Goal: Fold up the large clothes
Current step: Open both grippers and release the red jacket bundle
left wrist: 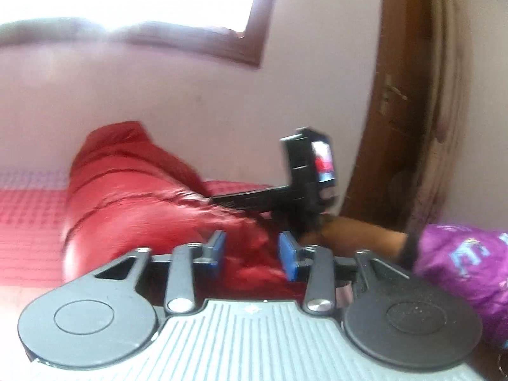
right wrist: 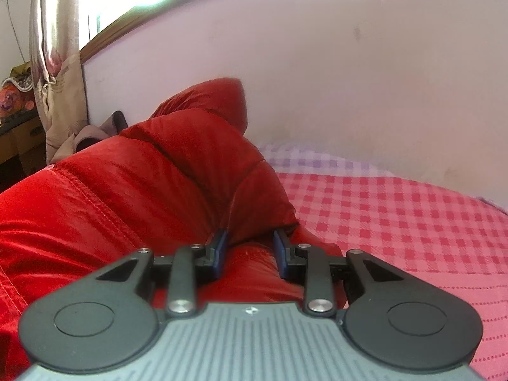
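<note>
Two low wrist views, set close above the bed [right wrist: 412, 222]. The red jacket [left wrist: 133, 197] [right wrist: 127, 190] at 12 o'clock is shared.

One red jacket [right wrist: 127, 190], two claws [left wrist: 252, 250] [right wrist: 250, 250], one purple bag [left wrist: 460, 263].

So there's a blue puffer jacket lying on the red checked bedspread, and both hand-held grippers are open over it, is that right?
Not quite: the puffer jacket is red, not blue, as the right wrist view shows. It does lie on the red checked bedspread, with the left hand-held gripper and right hand-held gripper open.
</note>
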`<state>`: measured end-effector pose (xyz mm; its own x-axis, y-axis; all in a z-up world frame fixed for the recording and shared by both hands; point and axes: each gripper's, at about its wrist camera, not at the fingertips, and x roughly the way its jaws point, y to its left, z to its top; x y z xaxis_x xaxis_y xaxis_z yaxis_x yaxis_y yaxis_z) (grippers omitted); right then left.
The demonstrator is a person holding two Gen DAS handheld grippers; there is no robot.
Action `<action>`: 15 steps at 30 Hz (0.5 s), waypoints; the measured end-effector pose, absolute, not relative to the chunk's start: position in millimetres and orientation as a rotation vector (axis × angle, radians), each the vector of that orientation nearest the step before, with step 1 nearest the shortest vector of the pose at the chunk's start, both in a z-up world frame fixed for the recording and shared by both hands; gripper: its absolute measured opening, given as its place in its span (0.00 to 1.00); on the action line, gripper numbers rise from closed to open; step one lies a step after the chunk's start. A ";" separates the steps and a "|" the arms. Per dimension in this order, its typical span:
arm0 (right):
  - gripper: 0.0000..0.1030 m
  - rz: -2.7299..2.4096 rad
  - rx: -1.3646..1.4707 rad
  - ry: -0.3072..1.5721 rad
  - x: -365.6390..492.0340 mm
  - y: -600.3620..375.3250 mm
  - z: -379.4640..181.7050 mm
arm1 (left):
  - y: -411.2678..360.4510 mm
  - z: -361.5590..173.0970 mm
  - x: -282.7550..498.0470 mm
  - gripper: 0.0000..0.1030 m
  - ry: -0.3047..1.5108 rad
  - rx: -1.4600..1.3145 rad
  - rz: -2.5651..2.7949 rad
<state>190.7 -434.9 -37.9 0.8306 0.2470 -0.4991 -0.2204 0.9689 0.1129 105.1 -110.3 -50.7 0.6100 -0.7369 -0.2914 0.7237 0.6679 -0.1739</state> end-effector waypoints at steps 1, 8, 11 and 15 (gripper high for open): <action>0.29 0.244 0.054 0.537 190.4 -434.0 -36.3 | -106.5 -54.2 112.0 0.25 0.377 -0.045 -0.836; 0.31 0.217 0.060 0.516 175.4 -433.7 -15.0 | -106.8 -60.0 115.8 0.24 0.386 -0.004 -0.831; 0.43 0.198 0.077 0.483 149.8 -437.6 1.1 | -106.3 -59.8 118.0 0.24 0.390 -0.013 -0.828; 0.60 0.173 0.098 0.441 94.5 -433.5 12.5 | -107.3 -61.2 120.9 0.24 0.392 -0.026 -0.822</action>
